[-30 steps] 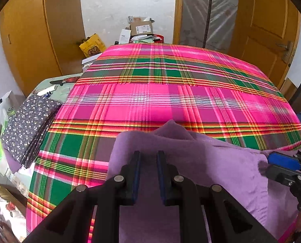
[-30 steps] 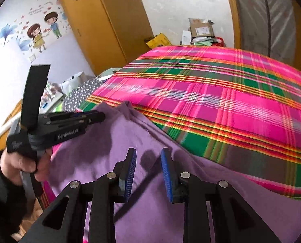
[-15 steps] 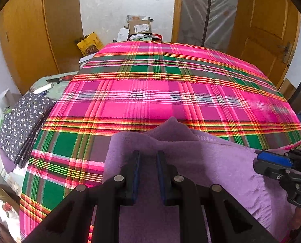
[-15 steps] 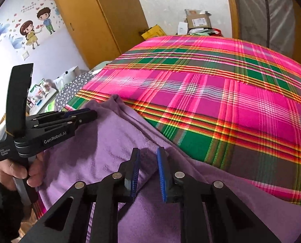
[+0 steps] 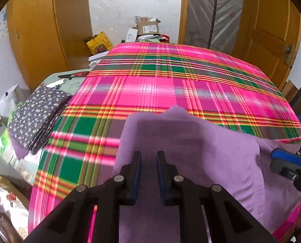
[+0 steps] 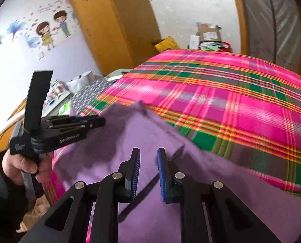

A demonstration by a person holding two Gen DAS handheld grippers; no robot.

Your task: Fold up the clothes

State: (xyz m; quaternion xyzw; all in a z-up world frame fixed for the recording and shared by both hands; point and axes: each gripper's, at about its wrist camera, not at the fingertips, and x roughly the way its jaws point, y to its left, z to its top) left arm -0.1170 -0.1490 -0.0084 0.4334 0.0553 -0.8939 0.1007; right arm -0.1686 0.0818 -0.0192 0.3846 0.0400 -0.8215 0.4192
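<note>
Across most of both views spreads a bed covered in a pink, green and orange plaid blanket, running from the near edge to the far doorway. On its near part lies the purple garment, a soft knit with a folded upper layer whose far edge peaks in a small point; it reaches from the near left side of the bed to the near right. Left of the bed, a stack of dark floral fabric rests on a cluttered side surface. At the far end, cardboard boxes and a yellow bag sit on the floor. The left gripper and the right gripper are both just above the purple cloth, each with a narrow gap between its blue pads; whether either pair pinches the fabric cannot be told. A hand holds the left gripper's handle.
</note>
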